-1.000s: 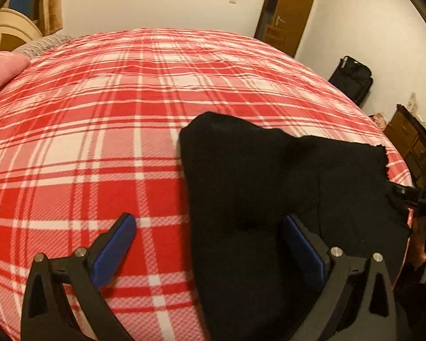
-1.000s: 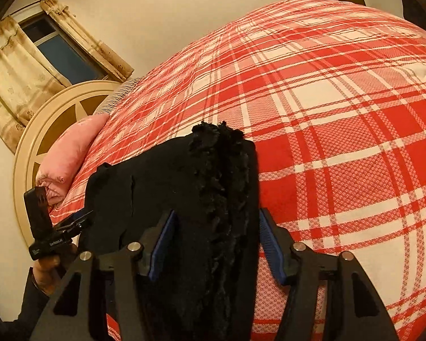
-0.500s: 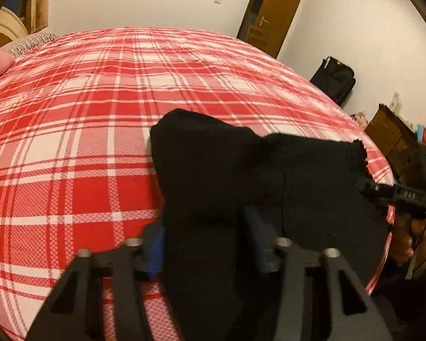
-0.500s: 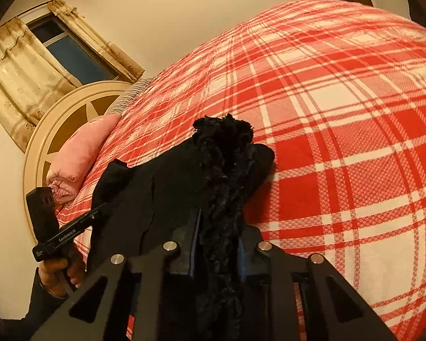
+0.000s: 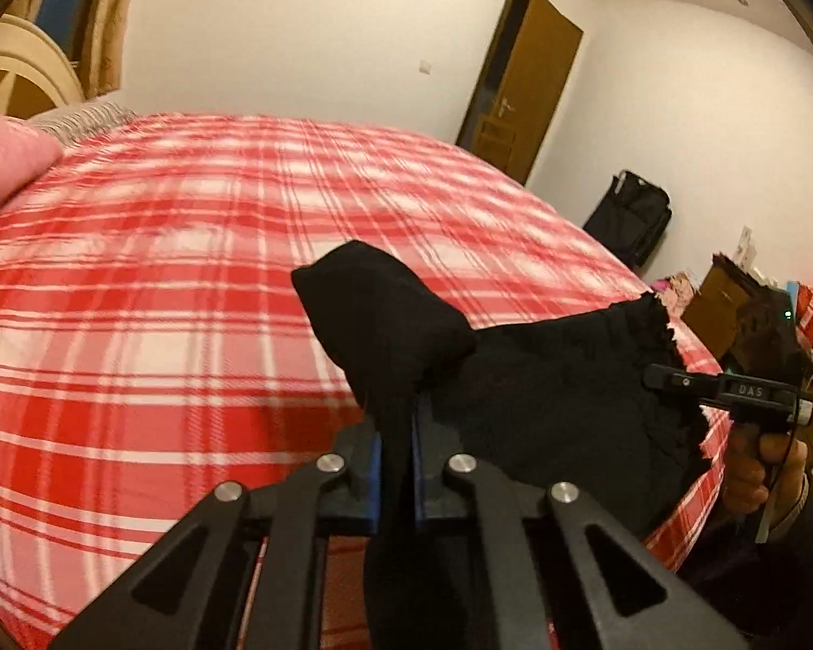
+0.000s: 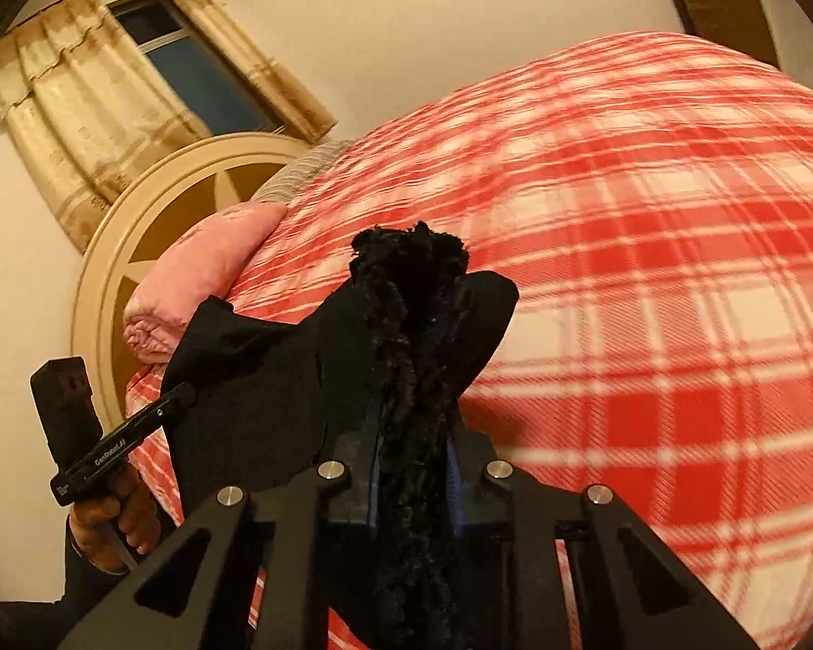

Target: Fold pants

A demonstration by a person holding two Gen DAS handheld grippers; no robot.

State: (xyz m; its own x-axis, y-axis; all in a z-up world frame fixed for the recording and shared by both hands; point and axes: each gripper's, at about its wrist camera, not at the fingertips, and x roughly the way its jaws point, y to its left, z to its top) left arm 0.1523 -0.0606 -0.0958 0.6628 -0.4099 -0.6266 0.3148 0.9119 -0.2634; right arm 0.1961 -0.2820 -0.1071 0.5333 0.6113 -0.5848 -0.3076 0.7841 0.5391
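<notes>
left gripper point(image 5: 394, 466) clenched black pants point(image 5: 542, 395) corner, 6 o'clock | right gripper point(image 6: 413, 466) gripped fuzzy hem | both raised off plaid bedspread point(image 5: 162, 298) for folding

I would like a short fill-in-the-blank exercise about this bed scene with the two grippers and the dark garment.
1. The black fabric pants lie on a bedcover checked in white and ____.
2. The left gripper is shut on ____ fabric.
3. The right gripper pinches the pants' ____ edge.
4. Beside the wooden headboard lies a ____ pillow.

Missing words: red; black; frayed; pink
</notes>
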